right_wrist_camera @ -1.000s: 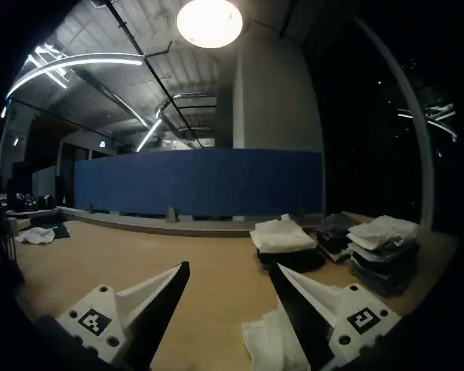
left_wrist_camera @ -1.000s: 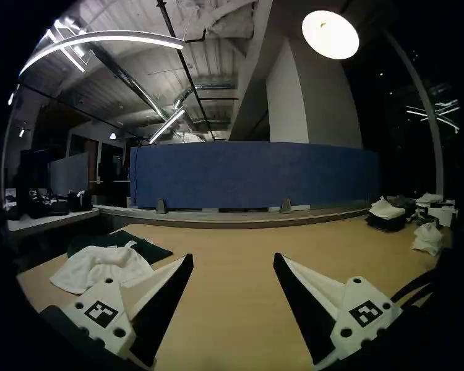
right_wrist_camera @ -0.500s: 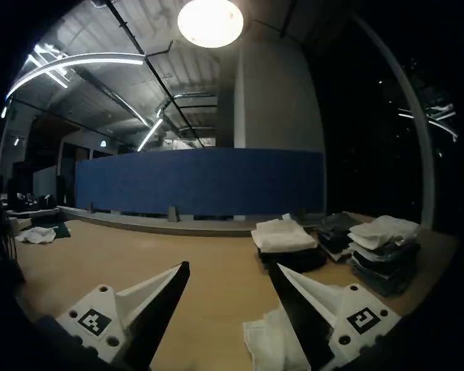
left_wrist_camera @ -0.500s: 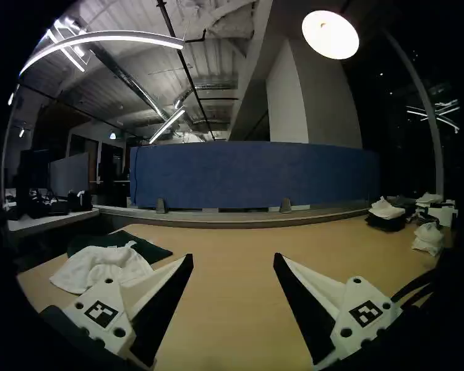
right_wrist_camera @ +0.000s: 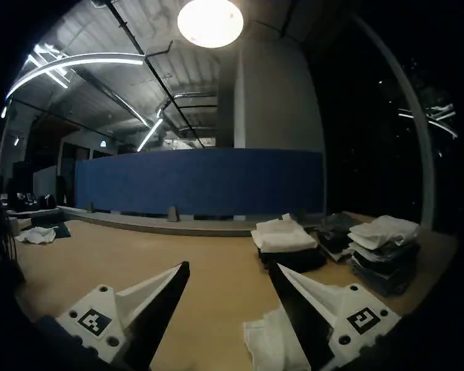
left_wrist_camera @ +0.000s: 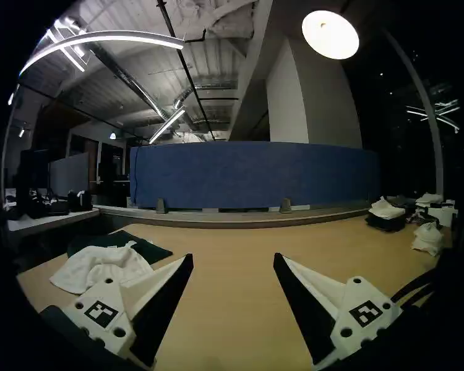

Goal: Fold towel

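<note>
- Left gripper (left_wrist_camera: 232, 256) and right gripper (right_wrist_camera: 227, 264) both gape empty over the table (right_wrist_camera: 219, 290). The risk (my guess) is pinching a single layer, so the cloth bunches.
- A crumpled white towel (left_wrist_camera: 96, 266) lies just beside the left gripper's left finger; another white cloth (right_wrist_camera: 263, 340) lies by the right gripper's right finger.
- Folded stacks (right_wrist_camera: 286, 238) sit farther off.

White towel (left_wrist_camera: 91, 269), crumpled, unfolded

wooden table (left_wrist_camera: 232, 247) | blue partition (left_wrist_camera: 250, 176) (behind it) | round lamp (left_wrist_camera: 330, 34) lit overhead
</note>
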{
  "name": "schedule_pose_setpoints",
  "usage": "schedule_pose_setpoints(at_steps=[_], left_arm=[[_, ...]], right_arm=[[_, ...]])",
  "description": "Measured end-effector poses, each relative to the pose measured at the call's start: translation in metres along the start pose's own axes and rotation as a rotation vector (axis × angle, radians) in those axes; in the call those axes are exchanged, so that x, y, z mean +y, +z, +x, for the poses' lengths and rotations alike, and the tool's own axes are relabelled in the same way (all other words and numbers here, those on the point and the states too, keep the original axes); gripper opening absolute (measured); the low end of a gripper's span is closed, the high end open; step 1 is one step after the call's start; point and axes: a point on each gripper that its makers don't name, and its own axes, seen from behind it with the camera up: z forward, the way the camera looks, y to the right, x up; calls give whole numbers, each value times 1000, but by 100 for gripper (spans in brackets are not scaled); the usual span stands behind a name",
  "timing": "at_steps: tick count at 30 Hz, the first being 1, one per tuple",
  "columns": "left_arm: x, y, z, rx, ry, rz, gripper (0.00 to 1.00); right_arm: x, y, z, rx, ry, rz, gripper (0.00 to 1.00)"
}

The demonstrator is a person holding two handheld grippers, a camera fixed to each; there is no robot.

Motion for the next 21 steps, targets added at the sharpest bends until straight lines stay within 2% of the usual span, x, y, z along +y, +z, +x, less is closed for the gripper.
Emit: schedule_pose_setpoints(at_steps=[21], left_arm=[[0,-1,0,0,-1,0,97]], right_arm=[[-1,0,1,0,0,0,100]])
